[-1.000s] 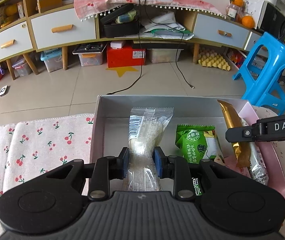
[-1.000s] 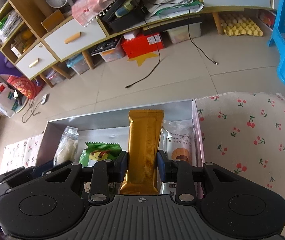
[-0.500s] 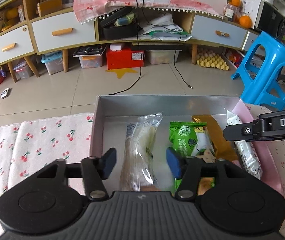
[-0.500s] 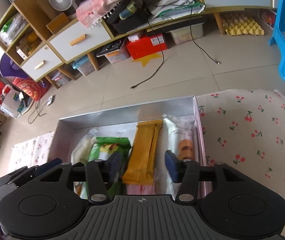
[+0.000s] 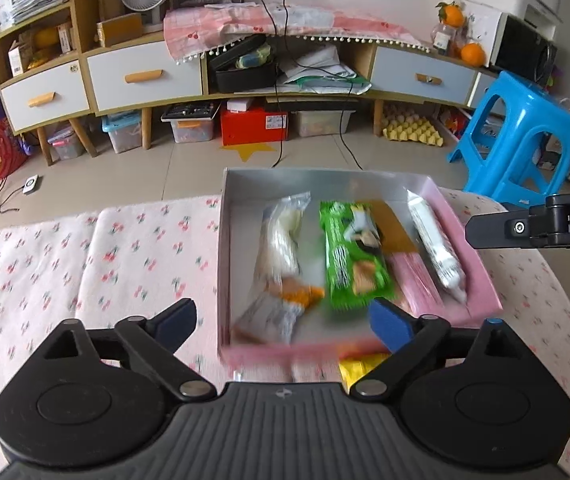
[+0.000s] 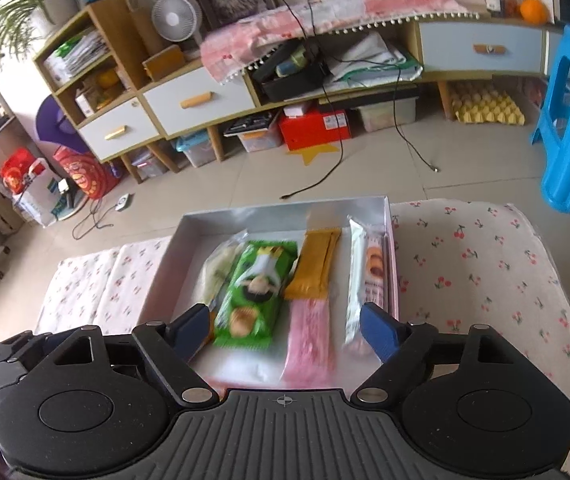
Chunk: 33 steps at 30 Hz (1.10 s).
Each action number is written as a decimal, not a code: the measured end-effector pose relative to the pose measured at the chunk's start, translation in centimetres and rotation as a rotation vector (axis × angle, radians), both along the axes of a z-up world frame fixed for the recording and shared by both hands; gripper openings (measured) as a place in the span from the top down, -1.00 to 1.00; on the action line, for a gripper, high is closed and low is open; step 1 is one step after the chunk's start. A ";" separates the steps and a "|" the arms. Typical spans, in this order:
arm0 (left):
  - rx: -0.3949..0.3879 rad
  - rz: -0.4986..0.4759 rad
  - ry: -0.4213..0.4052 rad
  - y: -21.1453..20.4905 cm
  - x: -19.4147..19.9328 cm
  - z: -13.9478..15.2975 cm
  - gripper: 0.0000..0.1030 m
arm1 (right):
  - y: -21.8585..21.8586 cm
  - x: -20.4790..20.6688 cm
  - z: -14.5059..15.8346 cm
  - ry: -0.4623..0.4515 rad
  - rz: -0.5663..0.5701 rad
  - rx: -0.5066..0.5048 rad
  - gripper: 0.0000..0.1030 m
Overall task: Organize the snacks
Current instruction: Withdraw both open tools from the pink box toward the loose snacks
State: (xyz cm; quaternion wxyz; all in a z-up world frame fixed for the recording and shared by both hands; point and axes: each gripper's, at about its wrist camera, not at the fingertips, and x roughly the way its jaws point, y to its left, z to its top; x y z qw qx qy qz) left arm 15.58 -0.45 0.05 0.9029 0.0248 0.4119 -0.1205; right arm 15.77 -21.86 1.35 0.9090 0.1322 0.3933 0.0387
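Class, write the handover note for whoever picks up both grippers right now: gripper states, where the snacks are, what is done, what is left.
Left gripper: open, empty; its jaws have just been opening, nothing between the fingers.
Right gripper: open, empty; jaws likewise just opened.
Snacks: clear pack, green pack, gold bar, pink pack and white pack lie side by side in the box on the cherry cloth.
Done: the clear pack and gold bar are released in the box.
Left: a yellow item shows before the box, too blurred to identify; check it.
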 end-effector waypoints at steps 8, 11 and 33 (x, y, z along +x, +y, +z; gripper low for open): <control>-0.017 0.022 -0.001 1.0 -3.8 0.6 -0.95 | 1.9 -5.1 0.8 -0.051 0.016 -0.057 -0.75; -0.008 0.026 -0.009 1.1 -5.2 0.8 -0.97 | 2.5 -6.8 0.9 -0.068 0.025 -0.073 -0.76; 0.055 -0.002 -0.071 2.7 -11.1 -2.1 -0.99 | 4.0 -13.0 -2.8 -0.134 0.077 -0.199 -0.93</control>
